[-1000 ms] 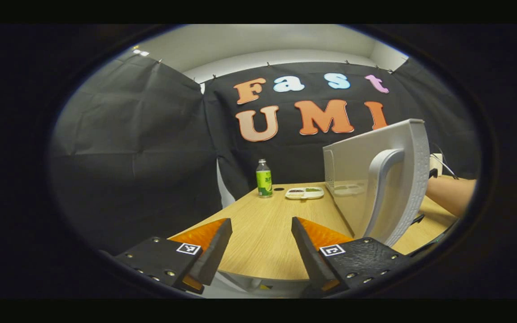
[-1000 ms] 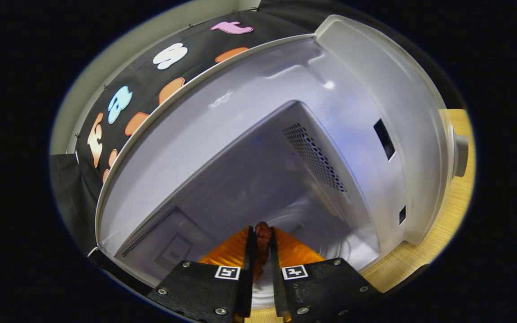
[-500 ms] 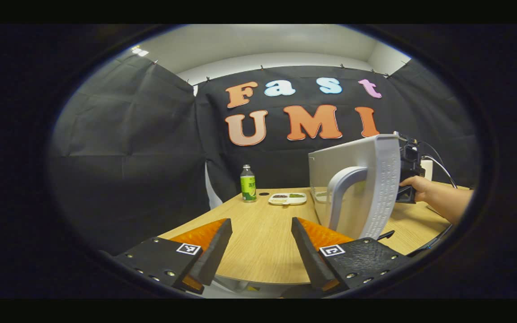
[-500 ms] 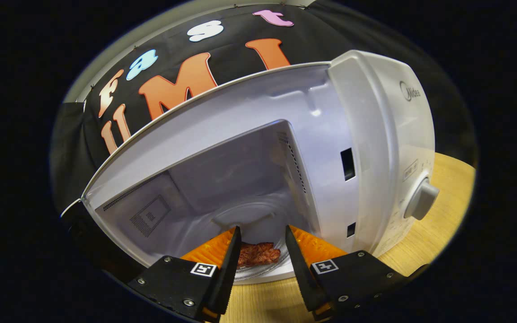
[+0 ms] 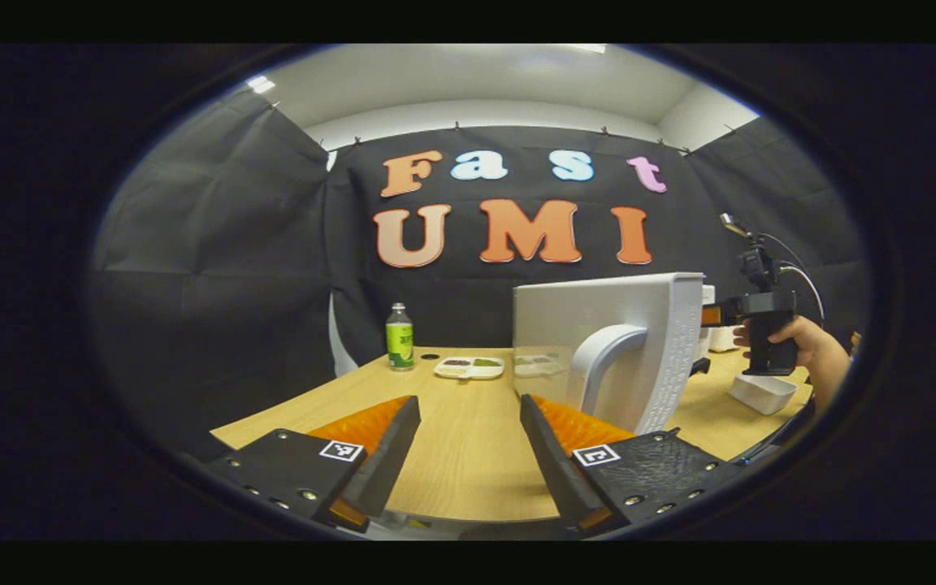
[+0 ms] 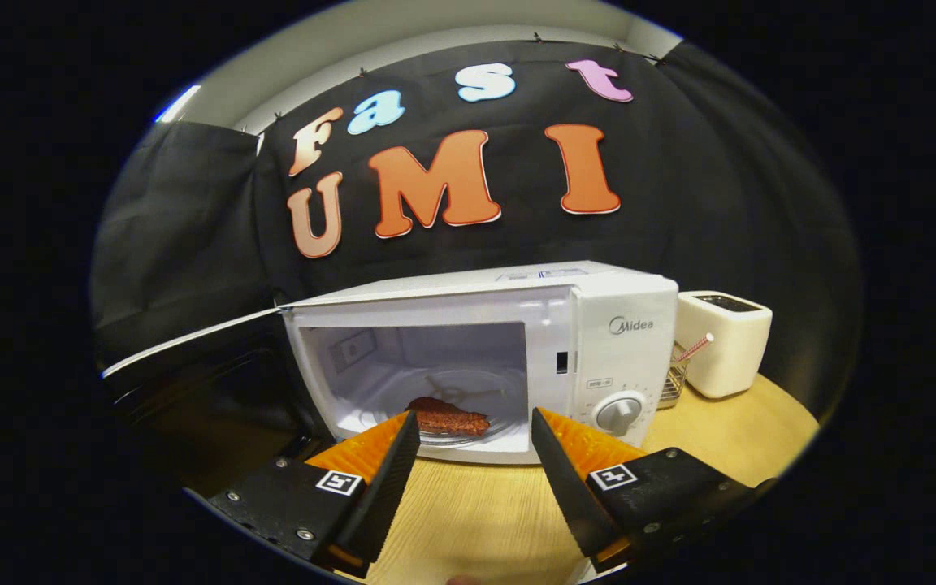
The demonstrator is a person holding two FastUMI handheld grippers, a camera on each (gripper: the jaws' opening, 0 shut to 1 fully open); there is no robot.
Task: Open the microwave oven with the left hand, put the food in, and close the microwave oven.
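Spread wide and empty at lower centre of the right gripper view, the right gripper (image 6: 468,467) above the pale wooden table (image 6: 728,435). Beyond, centre frame, the white microwave oven (image 6: 622,325), door swung open, reddish-brown piece of food (image 6: 448,421) on its glass turntable. Likewise parted wide at bottom of the left gripper view, the left gripper (image 5: 464,443), just beside the white microwave door with curved handle (image 5: 606,349).

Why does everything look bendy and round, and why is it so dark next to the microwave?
In the right gripper view the fisheye lens bows the white microwave oven; its open door sits in deep shadow, while the brown piece of food inside is lit and sharp. In the left gripper view the light wooden table has a curved edge, and the far green bottle looks tiny and slightly soft.
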